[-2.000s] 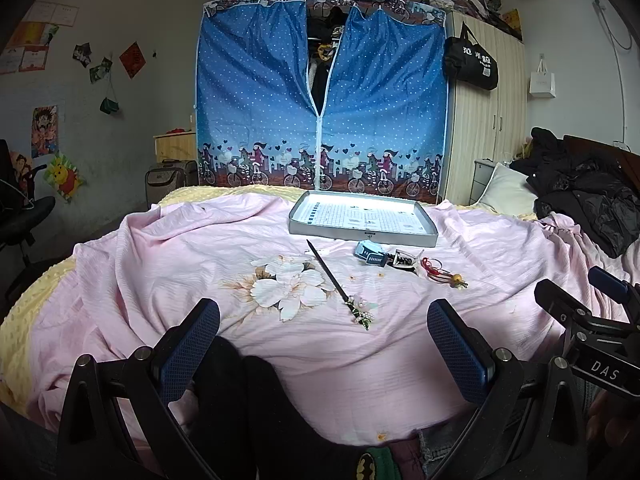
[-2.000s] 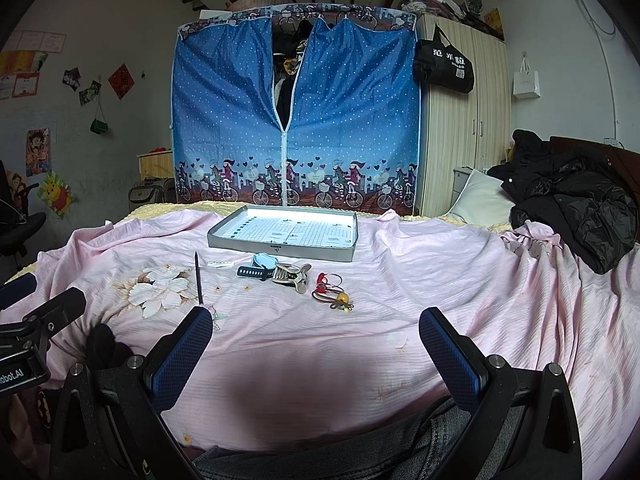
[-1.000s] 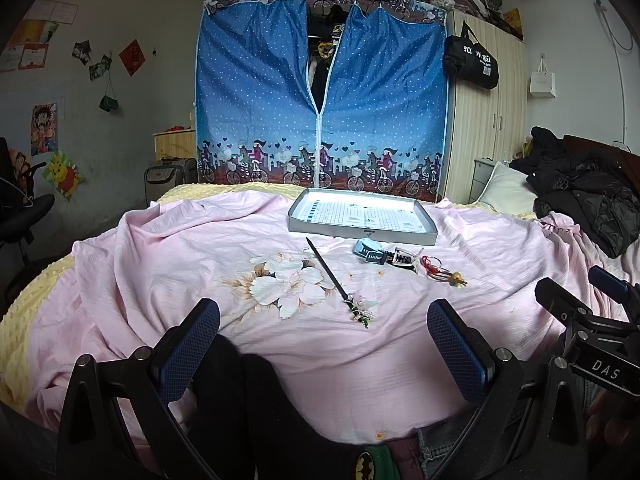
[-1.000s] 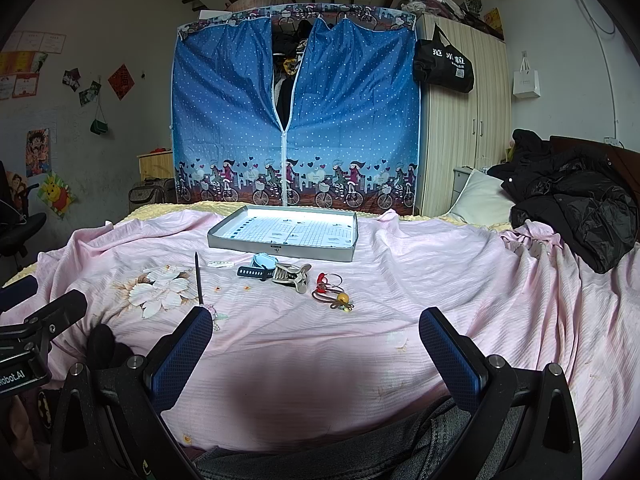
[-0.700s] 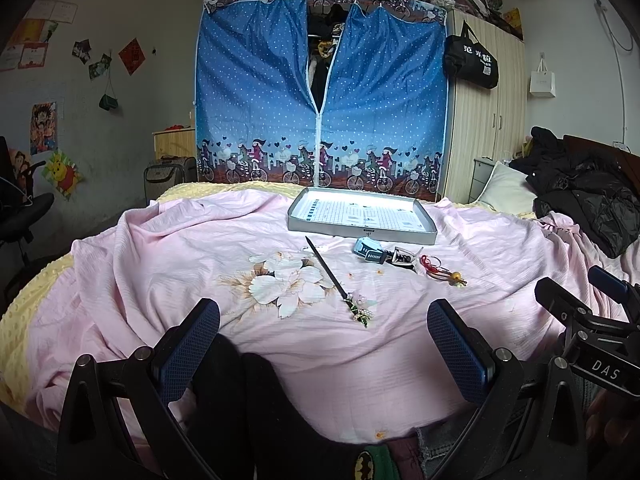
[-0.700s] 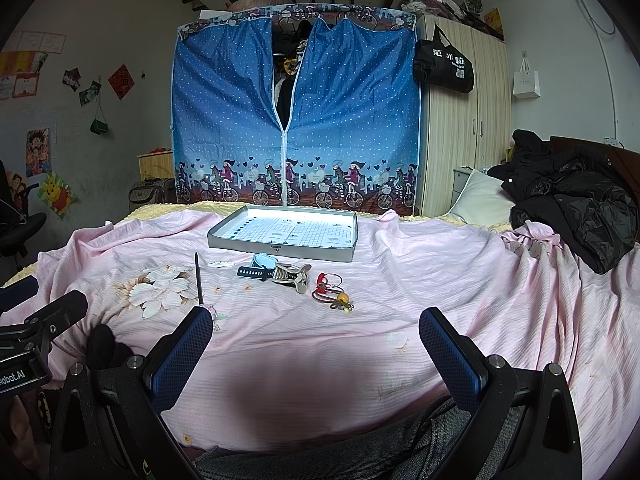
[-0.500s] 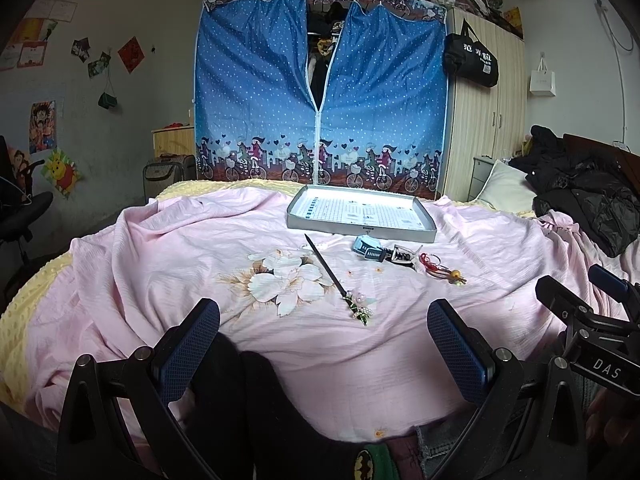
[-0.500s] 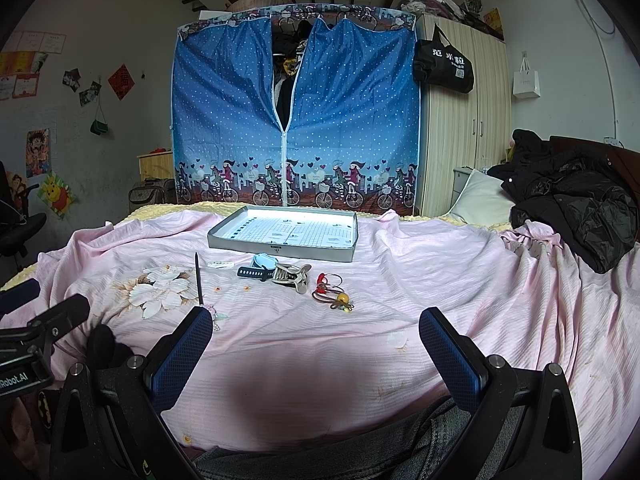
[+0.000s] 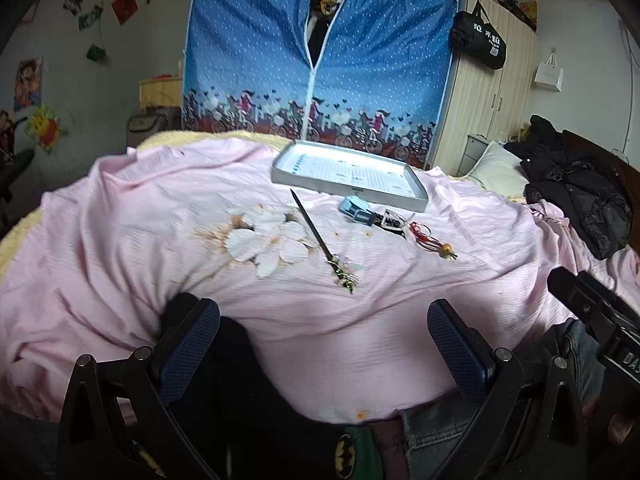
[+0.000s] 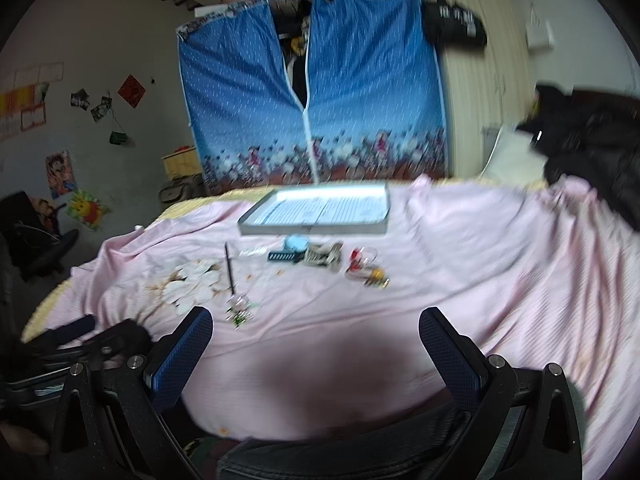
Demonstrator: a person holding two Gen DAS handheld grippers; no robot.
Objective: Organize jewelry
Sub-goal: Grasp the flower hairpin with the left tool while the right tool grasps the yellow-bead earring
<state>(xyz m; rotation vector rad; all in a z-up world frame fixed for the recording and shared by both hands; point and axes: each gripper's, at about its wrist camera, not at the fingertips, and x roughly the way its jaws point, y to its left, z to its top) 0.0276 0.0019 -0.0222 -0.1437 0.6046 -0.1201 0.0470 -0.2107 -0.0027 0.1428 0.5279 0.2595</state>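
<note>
Clearly nothing gripped in the left wrist view: left tongs (image 9: 324, 344) spread wide and empty, low over the near edge of the pink bedsheet (image 9: 120, 216). Ahead, laid out in a loose row for sorting: a dark hair stick (image 9: 316, 236) with a flowered end, a blue clip-like piece (image 9: 356, 208), a small metal clip (image 9: 392, 222) just beside it, and a red cord charm (image 9: 434, 242) further right. Behind them, a shallow grey tray (image 9: 348, 170), open and bare, probably the place meant for the pieces.

Likewise in the blurred right wrist view: right tongs (image 10: 316, 344) splayed, holding nothing, aimed toward the same row, with hair stick (image 10: 231, 272) left, charm (image 10: 366, 268) right, tray (image 10: 316, 210) beyond.
</note>
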